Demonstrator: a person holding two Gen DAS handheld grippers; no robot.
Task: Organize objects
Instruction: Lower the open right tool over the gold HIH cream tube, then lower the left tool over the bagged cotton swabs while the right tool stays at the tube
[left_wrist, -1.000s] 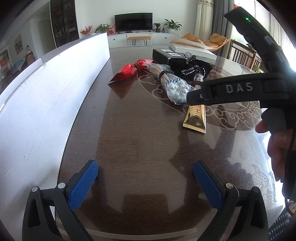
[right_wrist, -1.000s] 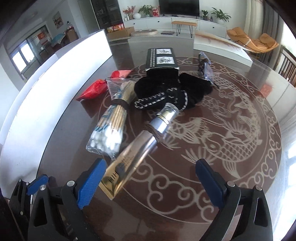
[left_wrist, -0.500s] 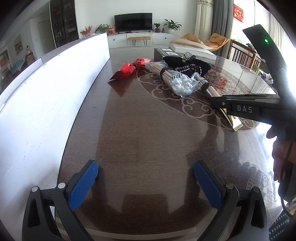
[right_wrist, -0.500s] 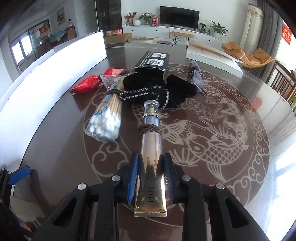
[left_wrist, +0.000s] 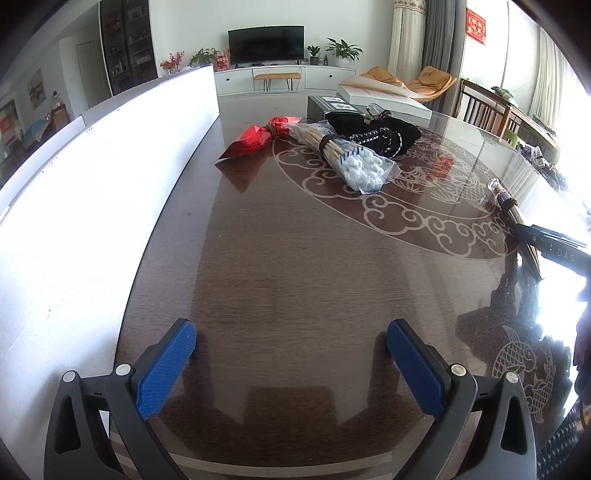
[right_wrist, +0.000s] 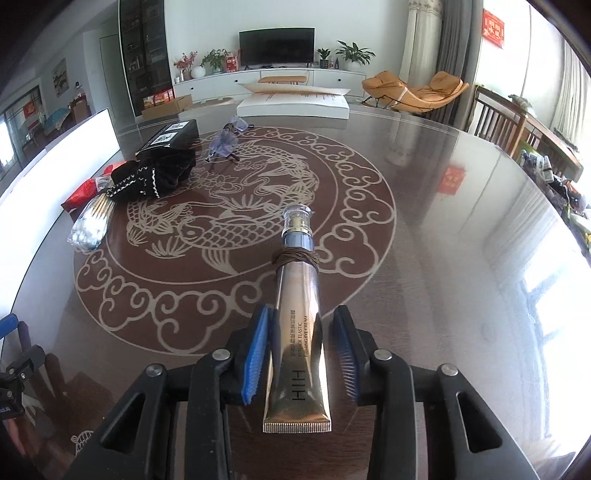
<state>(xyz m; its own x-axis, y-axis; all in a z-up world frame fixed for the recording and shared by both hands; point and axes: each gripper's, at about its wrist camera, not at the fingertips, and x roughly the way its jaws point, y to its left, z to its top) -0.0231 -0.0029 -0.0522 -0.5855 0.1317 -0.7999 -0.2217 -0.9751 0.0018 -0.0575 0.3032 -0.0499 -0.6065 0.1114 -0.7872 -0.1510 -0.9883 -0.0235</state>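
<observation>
On the patterned table (right_wrist: 424, 229), right tongs (right_wrist: 301, 354) opening around gold cream tube (right_wrist: 299, 314), left tongs (left_wrist: 291, 365) wide apart, empty

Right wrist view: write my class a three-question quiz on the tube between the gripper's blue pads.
1. True or false: the gold plastic cream tube lies between the right gripper's blue pads.
2. What is wound around the tube's neck?
3. Which lies nearest the bag of white cotton swabs? A: black velvet pouch; B: white flat box.

Key: 1 true; 2 brown cord; 3 A.
</observation>
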